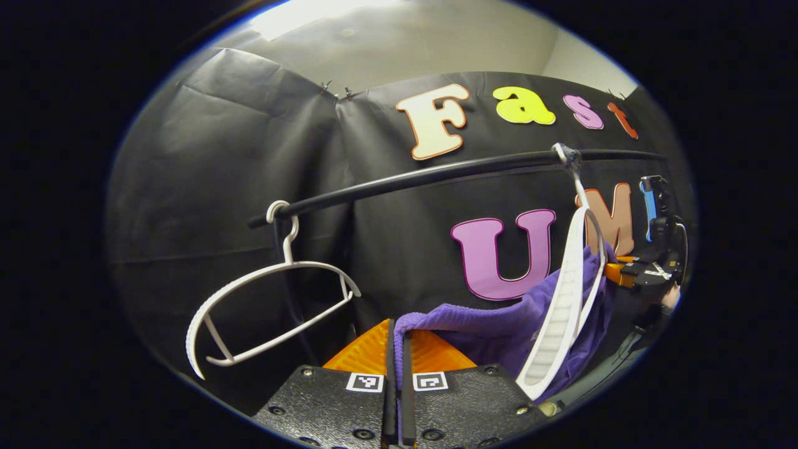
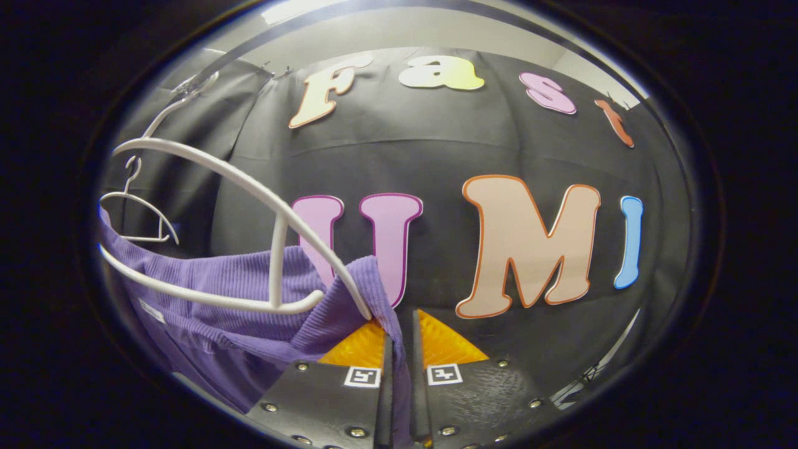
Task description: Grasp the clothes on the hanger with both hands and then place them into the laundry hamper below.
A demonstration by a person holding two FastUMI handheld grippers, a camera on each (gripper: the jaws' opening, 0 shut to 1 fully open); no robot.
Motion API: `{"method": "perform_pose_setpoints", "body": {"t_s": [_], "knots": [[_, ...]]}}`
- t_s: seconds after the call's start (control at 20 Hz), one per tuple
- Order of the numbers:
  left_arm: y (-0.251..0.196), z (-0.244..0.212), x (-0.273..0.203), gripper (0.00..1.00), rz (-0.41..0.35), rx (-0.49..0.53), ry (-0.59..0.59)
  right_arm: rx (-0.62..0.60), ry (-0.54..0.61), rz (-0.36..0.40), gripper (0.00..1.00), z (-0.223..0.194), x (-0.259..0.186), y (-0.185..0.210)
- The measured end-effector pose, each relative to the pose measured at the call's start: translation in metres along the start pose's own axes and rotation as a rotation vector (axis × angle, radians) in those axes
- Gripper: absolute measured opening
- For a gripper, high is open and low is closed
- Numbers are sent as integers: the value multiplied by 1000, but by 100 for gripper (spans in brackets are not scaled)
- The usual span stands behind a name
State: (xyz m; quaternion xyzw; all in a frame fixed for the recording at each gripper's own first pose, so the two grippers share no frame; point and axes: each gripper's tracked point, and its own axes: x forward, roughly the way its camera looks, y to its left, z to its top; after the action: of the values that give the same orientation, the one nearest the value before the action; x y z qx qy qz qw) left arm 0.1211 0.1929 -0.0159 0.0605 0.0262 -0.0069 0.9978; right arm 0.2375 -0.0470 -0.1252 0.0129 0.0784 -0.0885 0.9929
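Pinching purple cloth [image 1: 499, 321] between closed fingers, the left gripper [image 1: 399, 374] sits at bottom centre; the right gripper [image 2: 402, 368] likewise clamps it [image 2: 249, 293], draped on a hanger [image 2: 274, 249] lower left.

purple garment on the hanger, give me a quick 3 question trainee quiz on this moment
1. True or false: the left claw is shut on the purple garment.
2. What is the right claw pinching: A the hanger, B the garment, C the rail?
3. Fill in: the second hanger on the rail is ____.

Key: 1 true; 2 B; 3 bare.
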Motion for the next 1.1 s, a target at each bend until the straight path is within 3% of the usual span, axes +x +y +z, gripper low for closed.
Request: {"method": "perform_pose_setpoints", "body": {"t_s": [0.3,0.65,1.1], "knots": [[-8,-31,-17,3,-2,-8,55,-26,40,13,13,-20,-11,3],[-49,-62,-33,3,-55,-33,121,-45,103,28,13,-53,-33,6],[-139,-86,-36,5,-194,-36,161,-30,184,147,13,-91,-71,45]]}}
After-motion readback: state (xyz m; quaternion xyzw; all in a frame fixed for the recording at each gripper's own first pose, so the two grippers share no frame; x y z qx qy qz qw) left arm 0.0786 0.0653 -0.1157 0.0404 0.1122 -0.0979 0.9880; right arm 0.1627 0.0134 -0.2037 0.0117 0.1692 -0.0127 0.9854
